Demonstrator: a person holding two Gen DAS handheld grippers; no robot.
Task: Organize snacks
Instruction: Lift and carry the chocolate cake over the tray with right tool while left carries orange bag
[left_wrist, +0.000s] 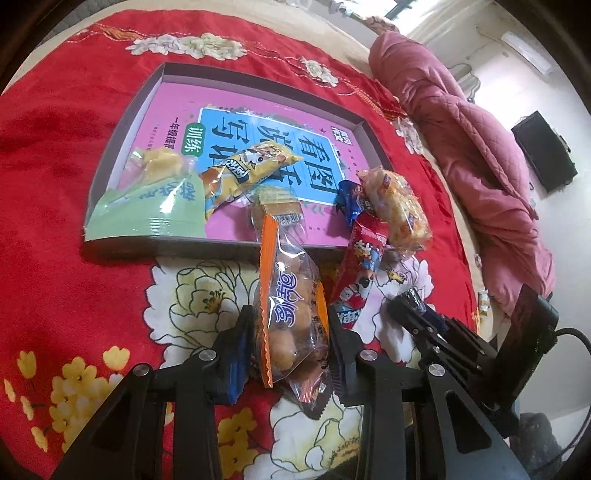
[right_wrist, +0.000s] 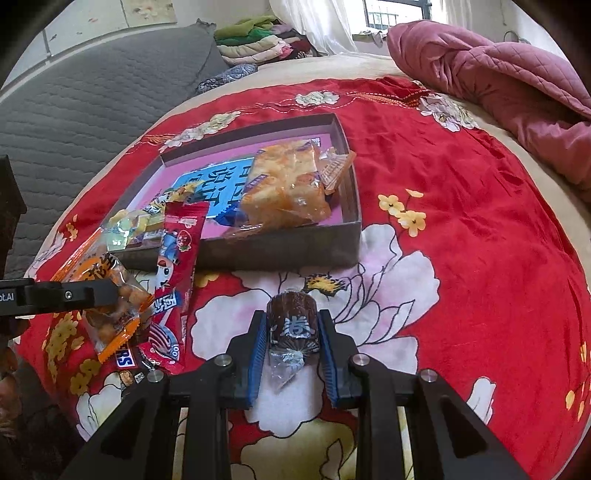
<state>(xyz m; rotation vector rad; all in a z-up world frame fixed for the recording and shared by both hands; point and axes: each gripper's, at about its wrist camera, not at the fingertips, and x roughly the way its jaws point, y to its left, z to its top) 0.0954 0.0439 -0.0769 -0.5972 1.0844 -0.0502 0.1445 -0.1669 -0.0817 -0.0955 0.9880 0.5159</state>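
Note:
A shallow grey box (left_wrist: 122, 248) with a pink and blue book cover in its bottom lies on the red flowered bedspread; it also shows in the right wrist view (right_wrist: 280, 247). My left gripper (left_wrist: 291, 332) is shut on an orange-edged clear snack bag (left_wrist: 288, 302), held just before the box's near wall. My right gripper (right_wrist: 291, 332) is shut on a small brown wrapped cake (right_wrist: 293, 325) above the bedspread, short of the box. Inside the box lie a green packet (left_wrist: 155, 206), a yellow packet (left_wrist: 243, 170) and a clear bag of orange crackers (right_wrist: 284, 184).
A red stick packet (left_wrist: 364, 258) leans over the box's near right corner, with a blue packet (left_wrist: 351, 201) beside it. A pink quilt (left_wrist: 461, 147) is heaped to the right. A grey mattress (right_wrist: 92, 103) and folded clothes (right_wrist: 258, 40) lie beyond the bedspread.

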